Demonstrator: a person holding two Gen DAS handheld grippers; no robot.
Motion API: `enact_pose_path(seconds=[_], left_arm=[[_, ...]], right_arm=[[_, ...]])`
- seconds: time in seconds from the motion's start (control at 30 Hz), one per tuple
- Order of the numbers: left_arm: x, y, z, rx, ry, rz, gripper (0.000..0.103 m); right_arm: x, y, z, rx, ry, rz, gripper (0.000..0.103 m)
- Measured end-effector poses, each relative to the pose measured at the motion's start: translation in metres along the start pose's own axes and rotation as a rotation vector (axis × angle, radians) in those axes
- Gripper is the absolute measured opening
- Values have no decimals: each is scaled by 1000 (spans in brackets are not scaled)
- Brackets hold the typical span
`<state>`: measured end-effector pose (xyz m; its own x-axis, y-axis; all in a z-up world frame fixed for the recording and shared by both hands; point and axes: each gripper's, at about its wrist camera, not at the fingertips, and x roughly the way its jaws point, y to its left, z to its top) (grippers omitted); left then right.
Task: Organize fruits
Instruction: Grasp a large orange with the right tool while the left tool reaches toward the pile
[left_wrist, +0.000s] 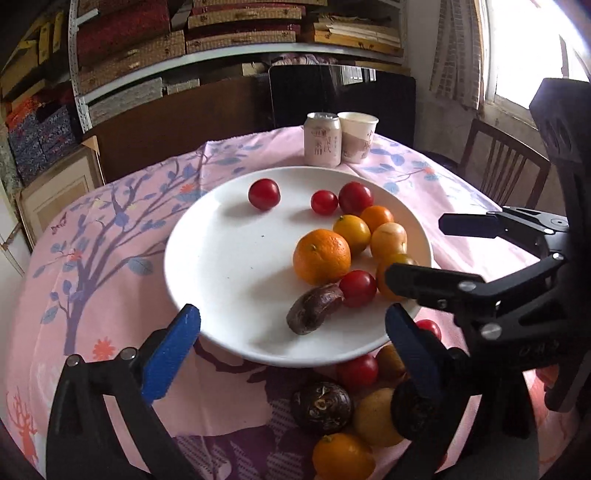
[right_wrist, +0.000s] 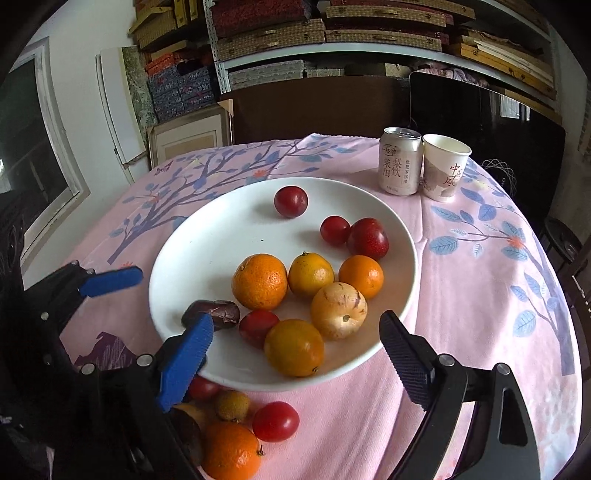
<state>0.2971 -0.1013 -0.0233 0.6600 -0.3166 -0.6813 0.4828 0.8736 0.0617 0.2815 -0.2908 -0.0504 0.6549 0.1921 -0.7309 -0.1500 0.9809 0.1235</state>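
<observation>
White plate (right_wrist: 177, 258) is loaded with most fruit; loose fruits (right_wrist: 275, 421) at 6 o'clock remain. Left gripper (left_wrist: 291, 332) and right gripper (right_wrist: 295, 343) are held wide, empty.

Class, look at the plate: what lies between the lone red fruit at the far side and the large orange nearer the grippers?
Nothing: in both wrist views, only bare white plate separates the lone red fruit from the large orange.

A lived-in home room, used partly for storage. The tabletop (right_wrist: 480, 280) wears a pink tree-print cloth, with a drink can (right_wrist: 400, 161) and paper cup (right_wrist: 445, 168) on it. Behind stand shelves (right_wrist: 332, 48) stacked with boxes; a wooden chair (left_wrist: 506, 166) sits by a curtained window (left_wrist: 524, 48).
</observation>
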Motion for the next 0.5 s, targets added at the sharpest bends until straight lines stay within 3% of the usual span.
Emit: enact_pose_path(seconds=[0.17,0.27,0.5], left_arm=[[-37,9,-16,-27,-15,-26,98],[-52,10,-36,-24,2,-24,98],[-47,-8,-67,52,55,-26,98]], right_arm=[[-39,-7,-20,-13,-47,-52,99],[-54,-9,-36,-11,-36,-30,99],[-46,4,-60,-26,23,9,99]])
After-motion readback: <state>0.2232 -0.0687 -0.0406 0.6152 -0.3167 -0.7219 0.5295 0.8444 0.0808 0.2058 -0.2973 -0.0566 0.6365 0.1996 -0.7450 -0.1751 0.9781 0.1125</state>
